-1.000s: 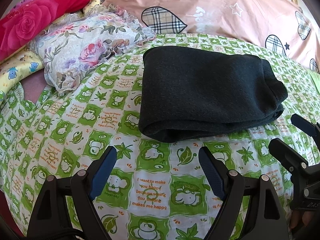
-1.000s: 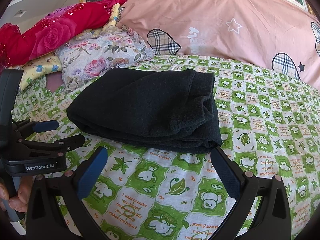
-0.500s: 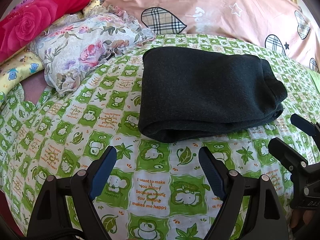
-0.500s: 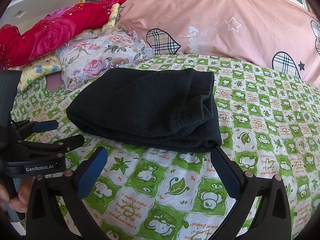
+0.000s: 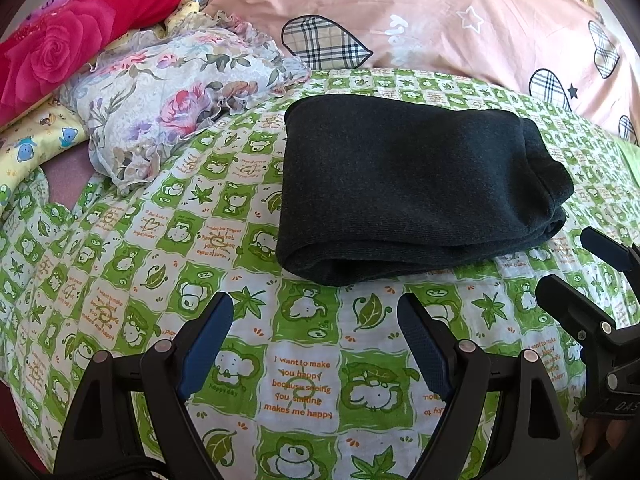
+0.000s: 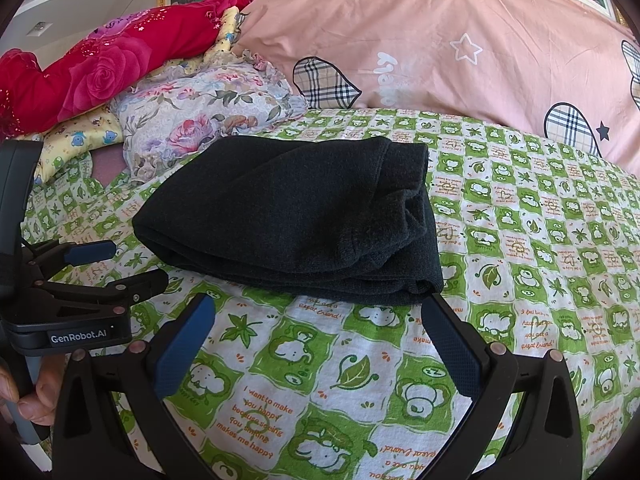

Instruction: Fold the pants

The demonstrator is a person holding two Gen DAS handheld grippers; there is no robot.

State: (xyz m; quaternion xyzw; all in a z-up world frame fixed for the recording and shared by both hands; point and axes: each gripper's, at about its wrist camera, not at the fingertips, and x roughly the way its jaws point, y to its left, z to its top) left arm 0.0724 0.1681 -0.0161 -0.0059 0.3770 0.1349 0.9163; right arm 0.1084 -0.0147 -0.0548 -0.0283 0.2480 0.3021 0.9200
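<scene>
Dark grey pants [image 5: 404, 184] lie folded into a thick rectangle on the green-and-white checked bedsheet [image 5: 296, 372]; they also show in the right wrist view [image 6: 296, 216]. My left gripper [image 5: 316, 320] is open and empty, just short of the pants' near edge. My right gripper [image 6: 320, 320] is open and empty, also just short of the near edge, its right finger by the pants' right corner. Each gripper shows in the other's view: the right one [image 5: 576, 272] and the left one [image 6: 120, 264].
A floral pillow [image 5: 172, 100], a red rose blanket [image 5: 76, 40] and a yellow cartoon cloth [image 5: 36, 144] lie at the back left. A pink quilt with plaid hearts [image 5: 440, 28] runs along the back. Bare sheet lies right of the pants [image 6: 540, 240].
</scene>
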